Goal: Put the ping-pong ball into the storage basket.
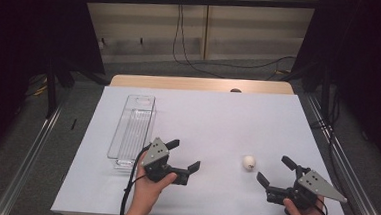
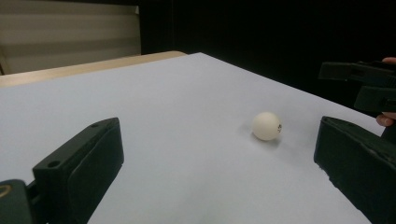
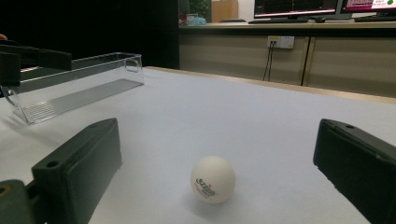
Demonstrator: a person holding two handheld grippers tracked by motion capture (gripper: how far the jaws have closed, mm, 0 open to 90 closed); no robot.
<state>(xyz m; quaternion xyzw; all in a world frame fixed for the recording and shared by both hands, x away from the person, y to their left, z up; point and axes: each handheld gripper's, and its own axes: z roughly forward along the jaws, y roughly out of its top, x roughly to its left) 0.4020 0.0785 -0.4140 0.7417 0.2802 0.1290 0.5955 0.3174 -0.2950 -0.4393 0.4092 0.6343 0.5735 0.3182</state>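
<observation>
A white ping-pong ball (image 1: 248, 162) rests on the white table cover, toward the front right. My right gripper (image 1: 275, 171) is open just right of it and a little nearer, jaws aimed at the ball (image 3: 213, 179), which lies a short way ahead of them with printed lettering facing me. My left gripper (image 1: 184, 154) is open at the front centre-left, pointing right toward the ball (image 2: 267, 126), well short of it. A clear plastic box (image 1: 132, 130) lies lengthwise on the left side, empty, just left of my left hand.
The white cover (image 1: 213, 119) spans the table, with a wooden edge (image 1: 200, 83) at the back. Black curtains flank both sides. Cables run on the floor behind. The clear box (image 3: 74, 84) and the left gripper's jaws (image 3: 28, 58) appear at the left of the right gripper view.
</observation>
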